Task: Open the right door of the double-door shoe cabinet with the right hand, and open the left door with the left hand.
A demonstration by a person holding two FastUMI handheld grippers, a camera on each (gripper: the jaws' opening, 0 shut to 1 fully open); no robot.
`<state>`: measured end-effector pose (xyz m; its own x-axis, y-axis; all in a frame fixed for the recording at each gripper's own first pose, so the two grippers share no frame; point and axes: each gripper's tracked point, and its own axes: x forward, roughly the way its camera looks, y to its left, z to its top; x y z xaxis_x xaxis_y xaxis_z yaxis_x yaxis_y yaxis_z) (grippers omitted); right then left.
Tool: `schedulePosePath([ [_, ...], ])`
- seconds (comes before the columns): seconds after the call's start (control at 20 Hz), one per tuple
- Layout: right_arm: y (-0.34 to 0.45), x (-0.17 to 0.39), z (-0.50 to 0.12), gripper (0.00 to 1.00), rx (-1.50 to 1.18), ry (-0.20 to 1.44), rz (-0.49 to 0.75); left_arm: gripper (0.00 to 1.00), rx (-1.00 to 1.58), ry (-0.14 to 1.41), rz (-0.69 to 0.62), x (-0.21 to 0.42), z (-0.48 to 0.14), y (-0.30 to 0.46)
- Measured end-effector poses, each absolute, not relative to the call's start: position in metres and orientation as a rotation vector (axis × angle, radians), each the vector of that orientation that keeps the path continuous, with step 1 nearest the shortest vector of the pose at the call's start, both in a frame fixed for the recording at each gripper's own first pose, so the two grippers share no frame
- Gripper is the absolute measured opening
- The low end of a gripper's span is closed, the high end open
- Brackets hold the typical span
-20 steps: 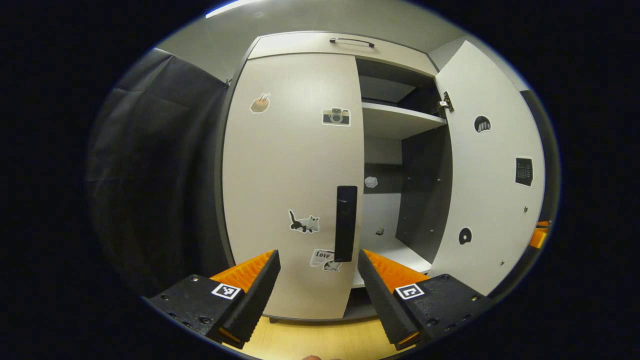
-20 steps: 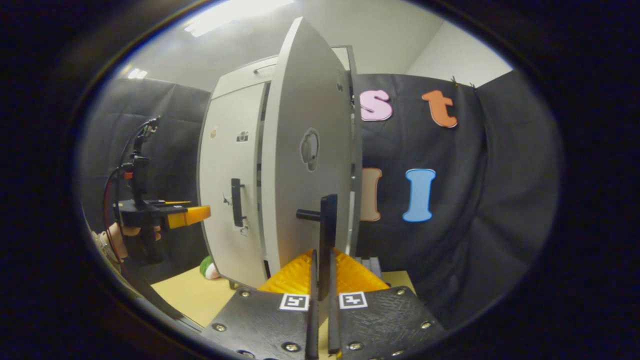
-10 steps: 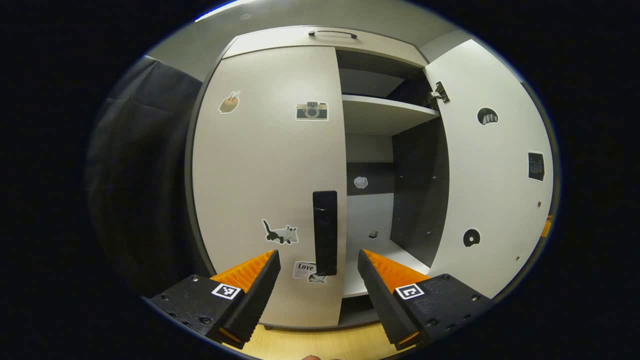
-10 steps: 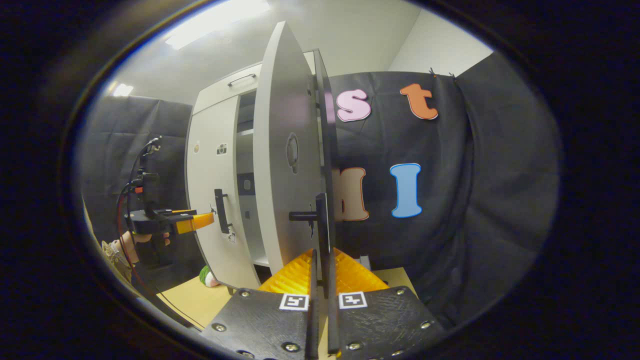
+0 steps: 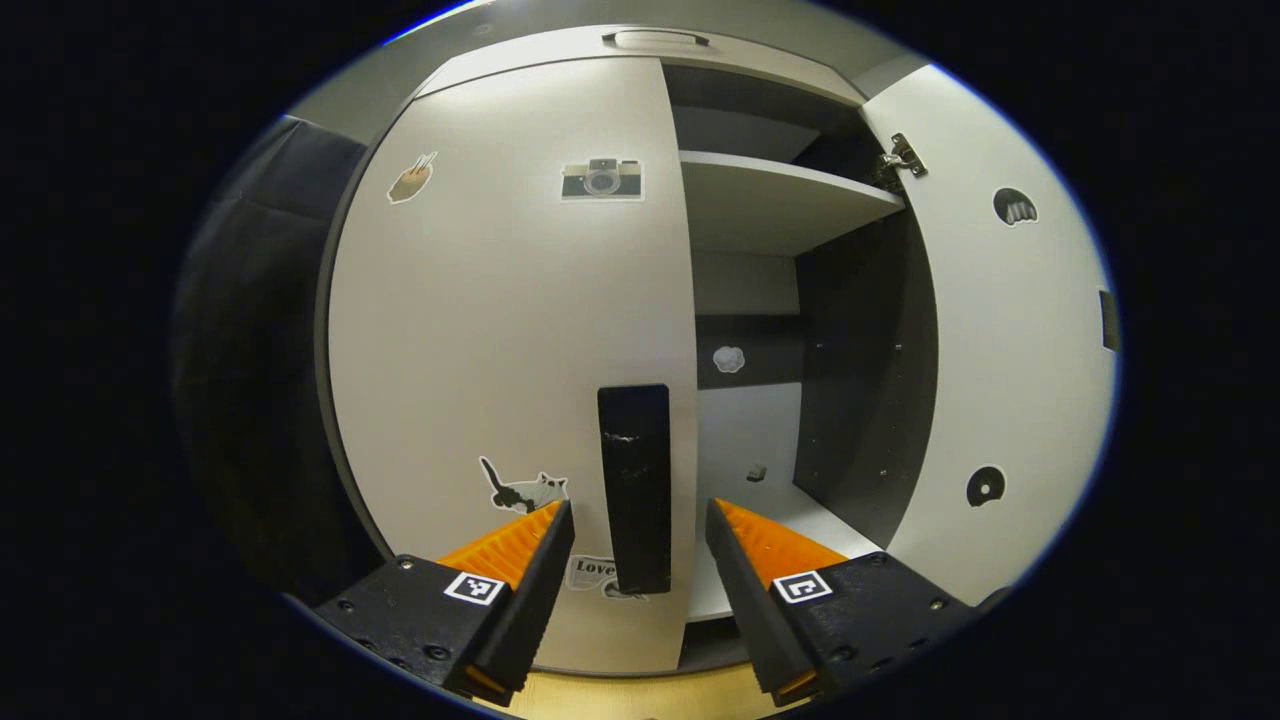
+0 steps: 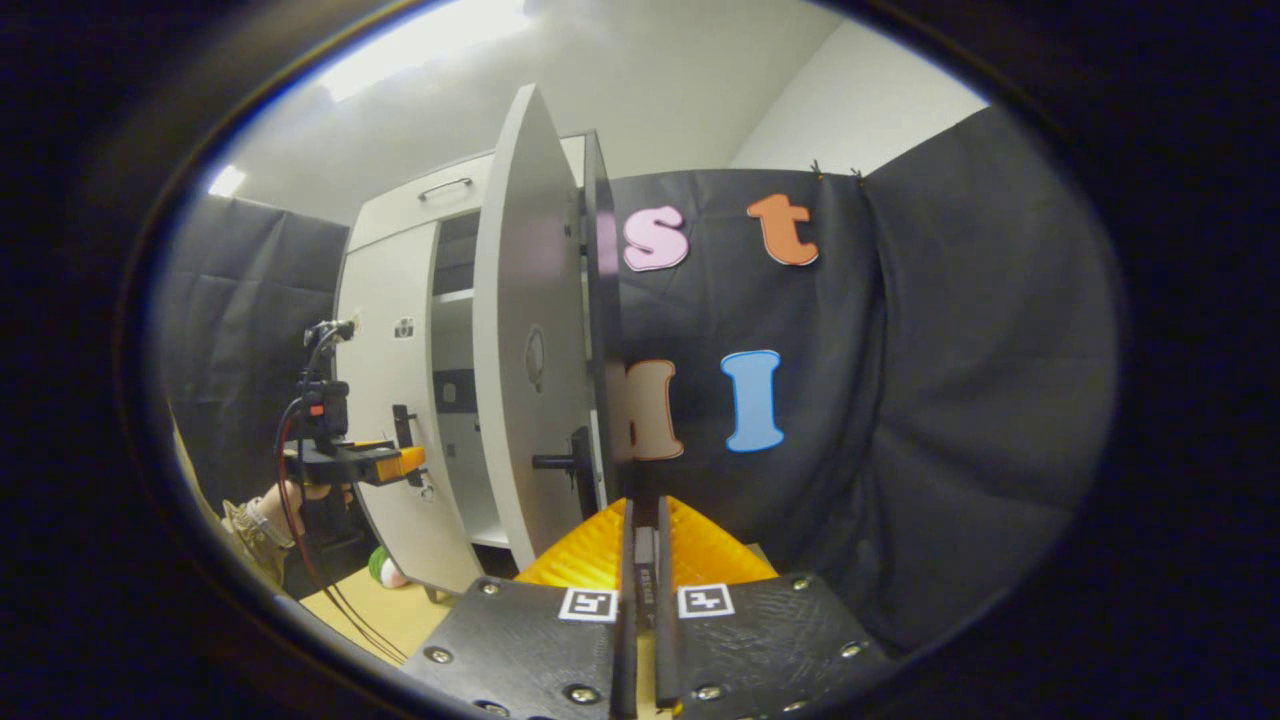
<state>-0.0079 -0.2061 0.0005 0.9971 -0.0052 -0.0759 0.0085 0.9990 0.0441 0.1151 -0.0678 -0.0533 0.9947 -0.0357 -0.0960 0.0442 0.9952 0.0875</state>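
**Left gripper at closed left door handle**

Left gripper point(image 5: 638, 515) spread wide, 2 orange fingers point(image 5: 510, 537) flanking the black handle point(image 5: 634, 486) without touching. Left door point(image 5: 510, 340) closed, dotted with stickers. Right door point(image 5: 1000, 330) swung open, exposing 1 shelf point(image 5: 775, 200) and dark interior.

Black cloth point(image 6: 900, 400) hangs along the booth, with a plain white wall point(image 6: 860, 110) above it and a bright ceiling light point(image 6: 420, 50) overhead. Down on the pale wood floor point(image 6: 365, 612) lies a small round green and pink thing point(image 6: 383, 570), perhaps a toy ball; it is too small to tell. Stickers show close up: a camera sticker point(image 5: 601, 179) high up, a tan sticker point(image 5: 411, 178) to its left, a cat sticker point(image 5: 523, 490) low down, and a pale cloud sticker point(image 5: 729, 358) on a dark strip farther back. A tiny dark object point(image 5: 757, 472) sits on the white shelf below that.
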Motion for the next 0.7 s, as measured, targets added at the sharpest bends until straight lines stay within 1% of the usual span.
schedulePosePath([
  [0.05,-0.211,-0.011,0.003,0.07,0.044,0.072,-0.023,0.81,0.092,0.097,-0.043,0.119,-0.055,-0.068],
  [0.1,-0.213,-0.013,0.004,0.07,0.045,0.068,-0.038,0.76,0.095,0.1,-0.047,0.122,-0.057,-0.068],
  [0.15,-0.215,-0.015,0.006,0.07,0.048,0.066,-0.05,0.75,0.097,0.104,-0.053,0.126,-0.059,-0.069],
  [0.2,-0.218,-0.016,0.007,0.07,0.052,0.063,-0.06,0.68,0.097,0.105,-0.059,0.127,-0.059,-0.07],
  [0.3,-0.222,-0.02,0.008,0.07,0.052,0.061,-0.079,0.5,0.101,0.112,-0.05,0.13,-0.062,-0.067],
  [0.35,-0.223,-0.021,0.008,0.07,0.054,0.062,-0.085,0.45,0.097,0.114,-0.053,0.135,-0.064,-0.067],
  [0.4,-0.223,-0.021,0.007,0.07,0.057,0.064,-0.089,0.37,0.097,0.114,-0.054,0.133,-0.062,-0.068],
  [0.5,-0.221,-0.022,0.007,0.08,0.069,0.065,-0.086,0.35,0.099,0.116,-0.065,0.131,-0.063,-0.067],
  [0.55,-0.218,-0.022,0.008,0.07,0.072,0.064,-0.083,0.35,0.096,0.115,-0.07,0.131,-0.062,-0.067],
  [0.6,-0.217,-0.022,0.009,0.07,0.074,0.062,-0.081,0.31,0.096,0.119,-0.077,0.131,-0.062,-0.067],
  [0.65,-0.214,-0.021,0.01,0.07,0.077,0.061,-0.075,0.3,0.093,0.123,-0.082,0.13,-0.063,-0.067],
  [0.7,-0.211,-0.022,0.01,0.07,0.081,0.06,-0.067,0.27,0.09,0.125,-0.086,0.128,-0.063,-0.067],
])
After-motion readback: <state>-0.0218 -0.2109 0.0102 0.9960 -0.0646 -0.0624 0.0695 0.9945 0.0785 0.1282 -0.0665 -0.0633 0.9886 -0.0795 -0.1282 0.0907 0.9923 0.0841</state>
